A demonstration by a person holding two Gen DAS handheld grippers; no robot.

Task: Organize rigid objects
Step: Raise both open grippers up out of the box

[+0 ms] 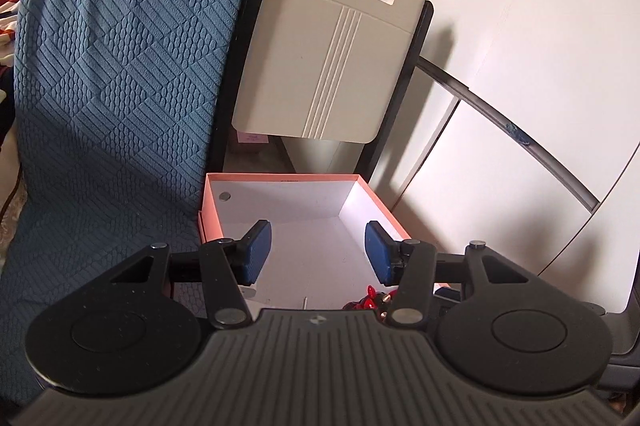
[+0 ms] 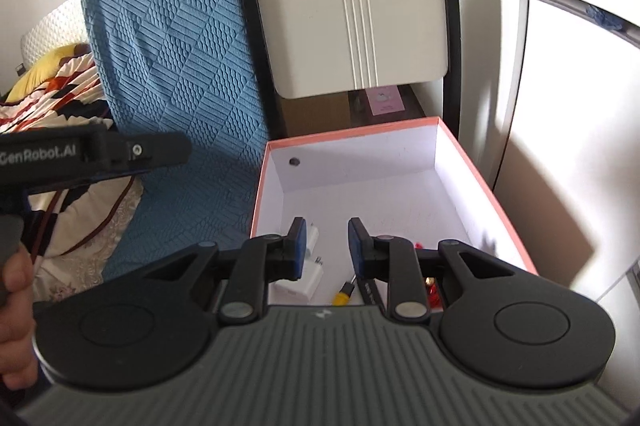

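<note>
A pink-rimmed box with a white inside lies below both grippers. In the right wrist view the box holds a white charger plug, a yellow-handled screwdriver, a black item and a small red piece. My right gripper hovers over the near end of the box, its blue pads a narrow gap apart with nothing between them. My left gripper stands open and empty above the box, with the red piece showing just under it. The left gripper also shows side-on at the left, held by a hand.
A blue textured cover drapes the seat left of the box. A beige panel with a handle slot stands behind it in a black frame. White cabinet doors are at the right. Patterned bedding lies far left.
</note>
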